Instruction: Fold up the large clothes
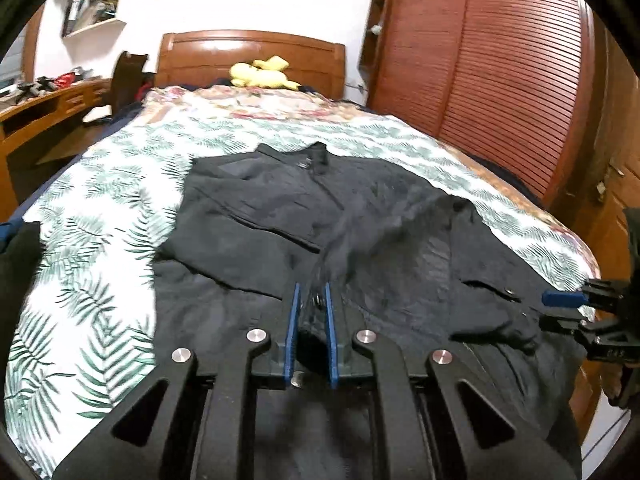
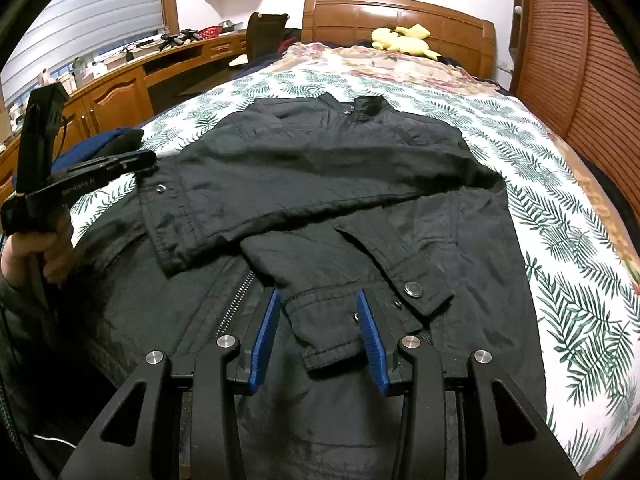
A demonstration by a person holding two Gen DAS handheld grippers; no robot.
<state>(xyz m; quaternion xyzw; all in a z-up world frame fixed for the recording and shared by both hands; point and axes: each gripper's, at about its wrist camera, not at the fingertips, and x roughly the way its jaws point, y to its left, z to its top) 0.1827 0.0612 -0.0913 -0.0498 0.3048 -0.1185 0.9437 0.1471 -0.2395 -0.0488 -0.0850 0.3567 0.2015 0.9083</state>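
Note:
A black jacket (image 2: pixel 320 168) lies flat on the bed, collar toward the headboard, both sleeves folded across its front. It also shows in the left wrist view (image 1: pixel 280 216). My left gripper (image 1: pixel 312 304) is shut on a sleeve cuff (image 1: pixel 316 300) of the jacket near its left side; it appears in the right wrist view (image 2: pixel 148 160) at the jacket's edge. My right gripper (image 2: pixel 318 312) is open, its blue pads on either side of the other sleeve's cuff (image 2: pixel 332 320) without pinching it. It shows in the left wrist view (image 1: pixel 560 308) at the right.
The bed has a leaf-print cover (image 2: pixel 560 240), with a yellow plush toy (image 2: pixel 404 40) by the wooden headboard (image 2: pixel 400 12). A wooden desk (image 2: pixel 120 84) and chair (image 2: pixel 264 36) stand left of the bed. A slatted wooden wardrobe (image 1: pixel 500 80) stands on the right.

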